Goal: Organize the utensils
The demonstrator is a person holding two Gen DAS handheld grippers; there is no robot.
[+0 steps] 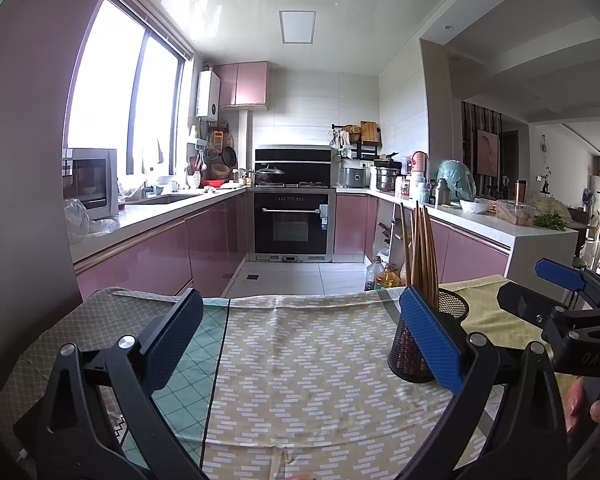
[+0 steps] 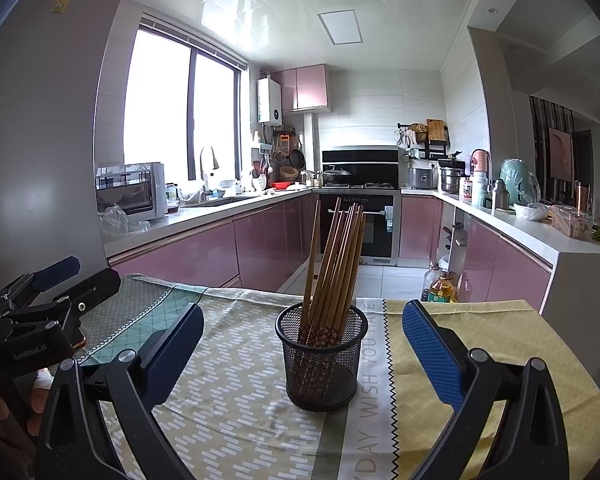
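Taking the black mesh cup (image 2: 321, 356) as the landmark: well to its left, over the green-checked end of the cloth-covered desk (image 2: 228, 392), the left gripper (image 1: 300, 340) hangs with its fingers (image 1: 172, 340) spread wide and nothing between them. Only patterned cloth lies in that gap, and in the left wrist view the cup (image 1: 428, 336) stands just behind the right-hand finger, which covers part of its wall. In the right wrist view the left gripper (image 2: 76, 276) shows at the left edge, with fingertips of the hand holding it below; its lower body is cut off.

The cup stands upright on the desk, centred between the released fingers (image 2: 432, 356) of the right gripper (image 2: 302, 354), a little beyond their tips and touching neither. A bundle of brown chopsticks (image 2: 334, 264) stands in it, leaning slightly right, one stick apart on the left. Their patterned lower ends are hard to make out through the mesh.

Right of the cup the cloth turns yellow, with printed lettering partly cut off by the frame. In the left wrist view the right gripper (image 1: 540, 284) enters at the right edge, only partly seen, with a hand (image 1: 596, 404) under it.
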